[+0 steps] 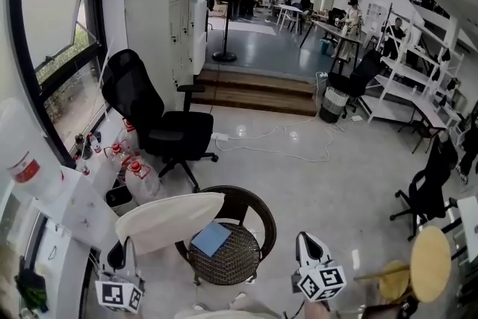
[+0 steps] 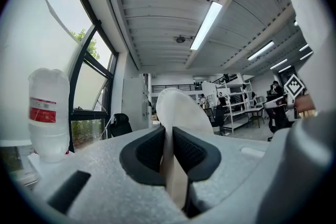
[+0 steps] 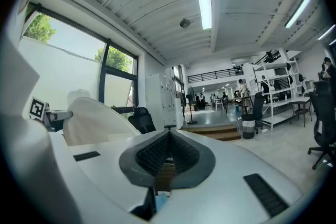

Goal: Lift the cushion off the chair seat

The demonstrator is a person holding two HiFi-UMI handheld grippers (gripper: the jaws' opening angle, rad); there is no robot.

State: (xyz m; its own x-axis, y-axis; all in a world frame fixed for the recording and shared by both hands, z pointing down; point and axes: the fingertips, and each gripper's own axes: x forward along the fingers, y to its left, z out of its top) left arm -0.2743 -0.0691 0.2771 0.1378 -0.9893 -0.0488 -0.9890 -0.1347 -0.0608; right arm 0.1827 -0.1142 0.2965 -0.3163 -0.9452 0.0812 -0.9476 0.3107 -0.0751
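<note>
A round cream cushion (image 1: 169, 219) hangs tilted in the air, left of the round wicker chair (image 1: 240, 259) and off its seat. My left gripper (image 1: 125, 243) is shut on the cushion's near edge. In the left gripper view the cushion (image 2: 181, 112) stands up from between the pads of that gripper (image 2: 170, 157). A blue flat item (image 1: 211, 238) lies on the wicker seat. My right gripper (image 1: 303, 238) hovers just right of the chair, its jaws shut with nothing held (image 3: 168, 139). From the right gripper view the cushion (image 3: 93, 120) shows at the left.
A black office chair (image 1: 169, 128) stands beyond the wicker chair, with water bottles (image 1: 136, 169) by the window wall. A big water jug (image 2: 48, 113) sits on the white ledge at left. A round wooden stool (image 1: 429, 262) is at the right, and a wooden step (image 1: 254, 90) farther back.
</note>
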